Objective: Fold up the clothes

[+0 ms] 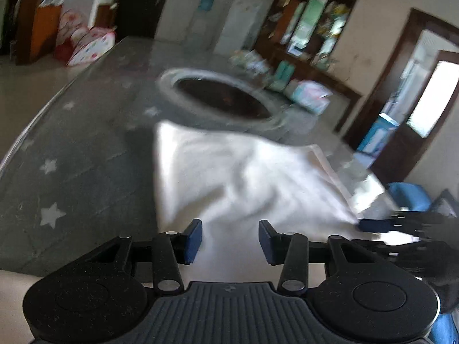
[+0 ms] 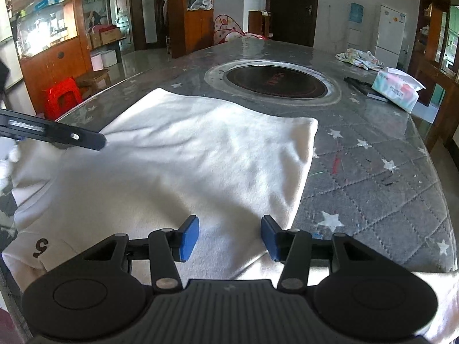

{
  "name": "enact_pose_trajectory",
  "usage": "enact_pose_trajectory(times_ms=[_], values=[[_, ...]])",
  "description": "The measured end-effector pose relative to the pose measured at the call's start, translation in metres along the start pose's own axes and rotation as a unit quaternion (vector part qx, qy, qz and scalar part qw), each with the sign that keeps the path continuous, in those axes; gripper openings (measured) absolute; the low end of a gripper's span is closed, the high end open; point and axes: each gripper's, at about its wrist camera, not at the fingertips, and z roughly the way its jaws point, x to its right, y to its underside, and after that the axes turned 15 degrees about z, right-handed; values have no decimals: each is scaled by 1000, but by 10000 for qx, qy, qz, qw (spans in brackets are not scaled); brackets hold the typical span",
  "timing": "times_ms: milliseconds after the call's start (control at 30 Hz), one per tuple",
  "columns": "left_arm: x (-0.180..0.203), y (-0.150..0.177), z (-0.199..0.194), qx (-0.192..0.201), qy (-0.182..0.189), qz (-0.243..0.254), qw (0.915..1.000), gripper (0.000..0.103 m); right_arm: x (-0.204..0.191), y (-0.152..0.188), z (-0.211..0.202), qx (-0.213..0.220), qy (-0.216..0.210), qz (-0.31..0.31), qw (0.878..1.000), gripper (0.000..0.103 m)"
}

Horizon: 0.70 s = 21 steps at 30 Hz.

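Note:
A white garment (image 2: 183, 166) lies partly folded on the grey star-patterned table (image 2: 373, 177), with a dark figure "5" near its left hem. It also shows in the blurred left wrist view (image 1: 238, 183). My right gripper (image 2: 229, 236) is open and empty, just above the garment's near edge. My left gripper (image 1: 229, 239) is open and empty over the garment's near side. The left gripper's body shows at the left edge of the right wrist view (image 2: 57, 133). The right gripper's fingers (image 1: 378, 225) show at the right of the left wrist view.
A round dark hotplate (image 2: 275, 81) is set in the table beyond the garment. A tissue pack (image 2: 397, 89), a dark flat object (image 2: 363, 86) and a patterned cloth (image 2: 360, 57) lie at the far right. A red stool (image 2: 61, 97) stands off the left edge.

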Motion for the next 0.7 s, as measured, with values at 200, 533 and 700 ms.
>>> enact_pose_trajectory(times_ms=[200, 533, 700], values=[[-18, 8, -11, 21, -233, -199, 9995, 22, 4, 1, -3, -81, -83, -79, 9999, 50], [-6, -15, 12, 9, -164, -16, 9999, 23, 5, -13, 3, -3, -145, -87, 9999, 50], [-9, -16, 18, 10, -223, -2, 9998, 24, 13, -27, 25, 14, -127, 50, 9999, 51]])
